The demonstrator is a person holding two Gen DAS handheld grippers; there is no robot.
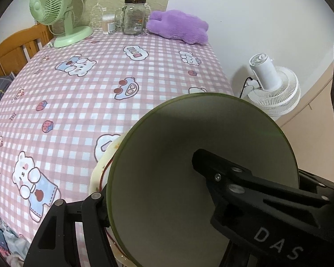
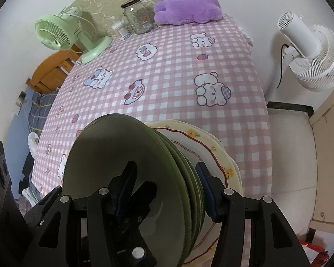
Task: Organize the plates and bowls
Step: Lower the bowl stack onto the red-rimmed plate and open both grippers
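Note:
A stack of plates stands on edge over the near end of the checked tablecloth [image 1: 82,102]. In the left wrist view a green plate [image 1: 189,133] shows its pale underside, with a cream plate [image 1: 98,169] behind it on the left. My left gripper [image 1: 144,178] is shut on this stack, one finger on the green underside and the other behind the cream plate. In the right wrist view several green plates [image 2: 113,151] lean against cream floral plates [image 2: 213,149]. My right gripper [image 2: 165,166] is shut on the green plates, its blue-padded finger [image 2: 203,178] between green and cream.
At the table's far end stand a green desk fan [image 1: 53,6], a glass jar [image 1: 134,17], a tub of cotton swabs [image 1: 108,24] and a purple plush [image 1: 180,26]. A white fan [image 2: 311,51] stands on the floor to the right. A wooden bed frame [image 1: 15,46] is at the left.

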